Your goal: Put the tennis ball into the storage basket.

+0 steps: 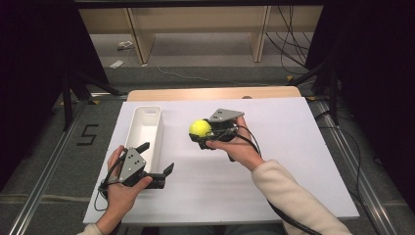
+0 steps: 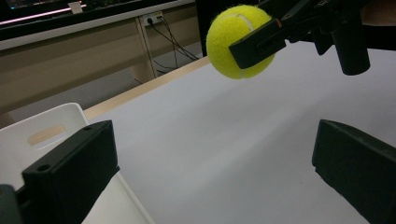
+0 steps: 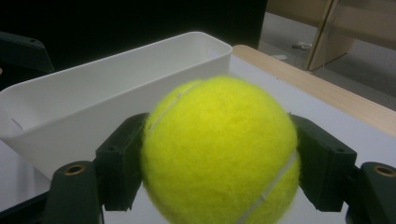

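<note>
Right gripper view: my right gripper (image 3: 219,154) clamps the tennis ball (image 3: 219,149), lifted just beside the white bin (image 3: 93,93).
My left gripper (image 1: 155,164) gapes wide at the bin's near end; the ball's underside is cut off.

One readable mark: a large dark "5" (image 1: 87,134) on the grey floor (image 1: 58,161), left of the white surface (image 1: 293,161), between the floor rail and the surface edge. The tennis ball (image 3: 219,149) shows its seam lines but no legible brand print in either tool view. No lettering can be made out on the white bin (image 1: 147,128) or on the grey plates on the tools.
</note>
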